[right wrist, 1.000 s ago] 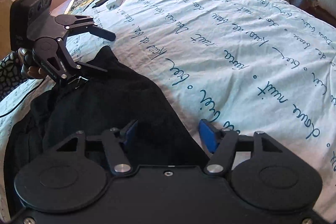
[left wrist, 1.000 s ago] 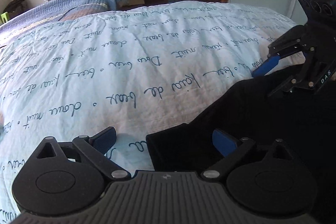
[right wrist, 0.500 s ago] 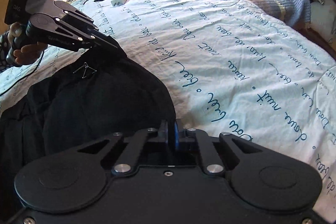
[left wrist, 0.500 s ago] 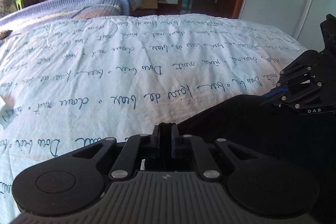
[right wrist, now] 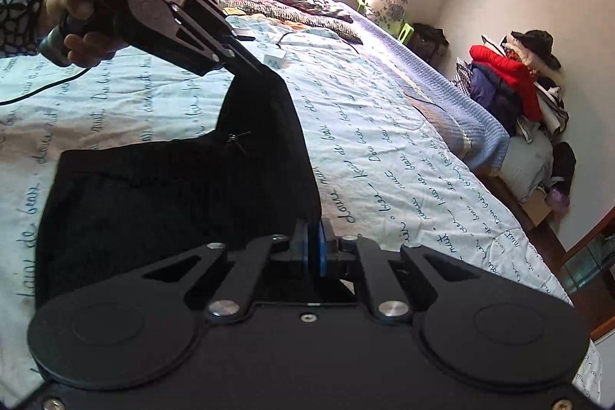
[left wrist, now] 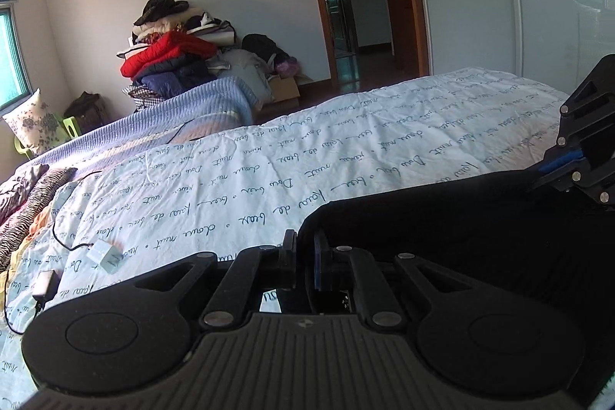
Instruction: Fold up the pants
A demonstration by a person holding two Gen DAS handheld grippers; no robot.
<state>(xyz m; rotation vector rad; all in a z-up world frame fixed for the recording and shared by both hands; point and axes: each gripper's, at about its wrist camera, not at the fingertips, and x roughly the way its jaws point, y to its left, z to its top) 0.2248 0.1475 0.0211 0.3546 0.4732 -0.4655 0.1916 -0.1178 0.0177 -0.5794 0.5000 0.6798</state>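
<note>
Black pants (right wrist: 184, 187) hang stretched between both grippers above a pale blue bed cover (right wrist: 384, 148) printed with script. My right gripper (right wrist: 313, 237) is shut on one corner of the pants' edge. In the right wrist view my left gripper (right wrist: 265, 70) pinches the other corner, higher up and to the left, with a hand (right wrist: 82, 43) on its handle. From the left wrist view, my left gripper (left wrist: 305, 248) is shut on black cloth of the pants (left wrist: 461, 218), and my right gripper (left wrist: 538, 175) holds the far corner at the right edge.
A small pale box (left wrist: 104, 255) with a black cable and a dark adapter (left wrist: 45, 284) lie on the bed cover (left wrist: 269, 171) to the left. A folded blue blanket (left wrist: 173, 110), a pile of clothes (left wrist: 173, 52), a doorway (left wrist: 346, 6) and a wardrobe (left wrist: 499, 6) stand beyond.
Both grippers went from open to shut on the pants' edge, then rose and pulled the cloth up off the bed, stretching it between them.
</note>
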